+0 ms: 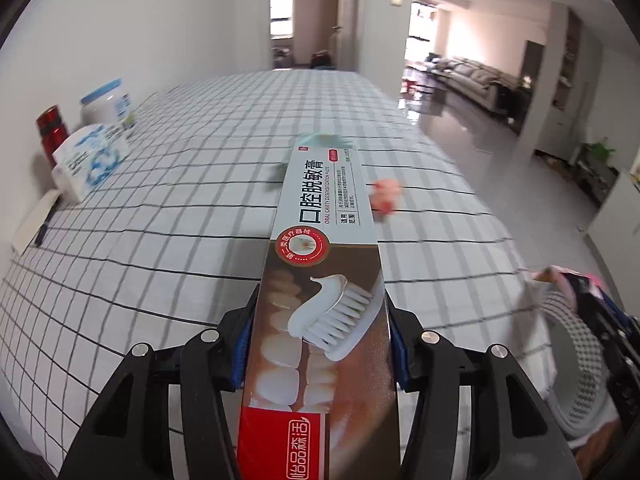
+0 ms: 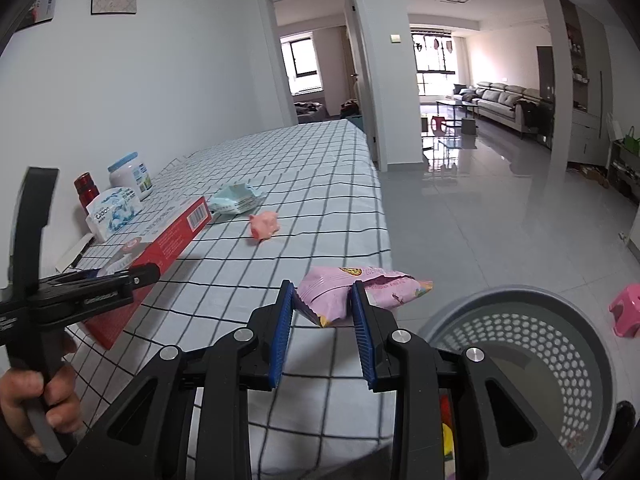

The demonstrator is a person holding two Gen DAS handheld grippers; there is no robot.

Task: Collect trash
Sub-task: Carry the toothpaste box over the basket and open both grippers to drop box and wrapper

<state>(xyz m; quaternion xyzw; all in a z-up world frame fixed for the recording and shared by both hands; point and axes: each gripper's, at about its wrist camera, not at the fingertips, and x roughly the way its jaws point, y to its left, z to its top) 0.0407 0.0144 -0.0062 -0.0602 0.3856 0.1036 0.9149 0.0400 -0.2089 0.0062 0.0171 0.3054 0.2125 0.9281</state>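
The toothpaste box [image 1: 320, 300] sits lengthwise between the blue pads of the left gripper [image 1: 320, 344], which is clamped on its sides near the red end, so the box juts forward above the checked tablecloth [image 1: 180, 220]. From the right wrist view the same box [image 2: 160, 248] shows its red side and barcode, held off the cloth, with a hand [image 2: 36, 408] on the gripper's handle at the lower left. The right gripper [image 2: 322, 308] is clenched on a pink snack wrapper [image 2: 348, 288] – its pads pinch the crumpled near end while the rest spreads forward over the table edge. Just beside it on the right, below table level, stands a grey perforated bin [image 2: 520, 328] with some coloured wrappers inside. Farther along the cloth lie a crumpled pink piece [image 2: 264, 226] and a pale blue packet [image 2: 236, 198], well apart from both grippers. Along the wall side stand a tissue box [image 2: 114, 212], a red bottle [image 2: 86, 192] and a white jar with a blue lid [image 2: 130, 176]. On the grey floor beyond the bin is a small pink stool [image 2: 626, 314].
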